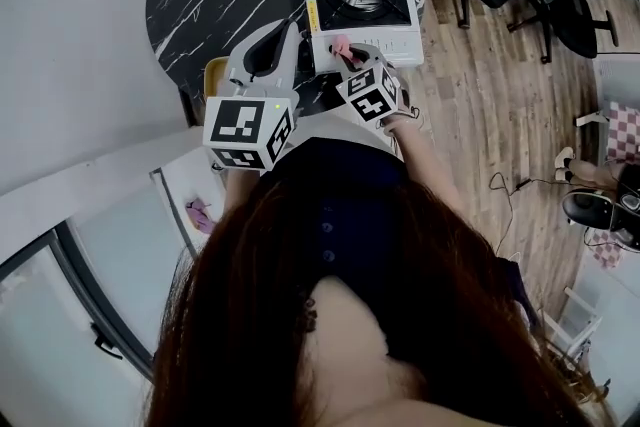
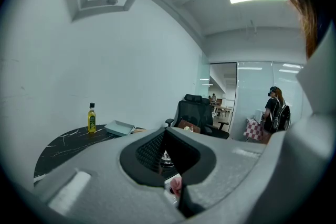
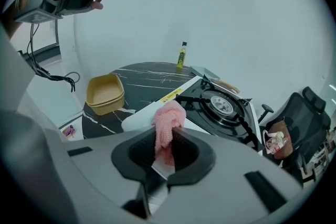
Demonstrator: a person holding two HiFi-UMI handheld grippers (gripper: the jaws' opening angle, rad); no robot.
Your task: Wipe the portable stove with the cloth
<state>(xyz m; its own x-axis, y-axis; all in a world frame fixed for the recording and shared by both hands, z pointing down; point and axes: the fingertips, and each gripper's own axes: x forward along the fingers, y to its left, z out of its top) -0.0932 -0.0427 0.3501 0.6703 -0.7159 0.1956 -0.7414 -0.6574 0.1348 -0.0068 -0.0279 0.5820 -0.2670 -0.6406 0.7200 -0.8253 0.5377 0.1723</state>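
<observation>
While the right gripper held the one pink cloth pinched tight at the near edge of the single portable stove, we judged wiping barely begun. Next, the cloth needed pressing onto the stove. The left gripper, second of two, hung closed and empty.

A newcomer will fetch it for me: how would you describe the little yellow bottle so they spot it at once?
Find the round black marble table carrying the white portable stove. At the table's far edge, by the wall, stands the bottle, upright. It is the only tall, narrow thing there: yellow with a dark cap, beside a flat pale tray.
</observation>
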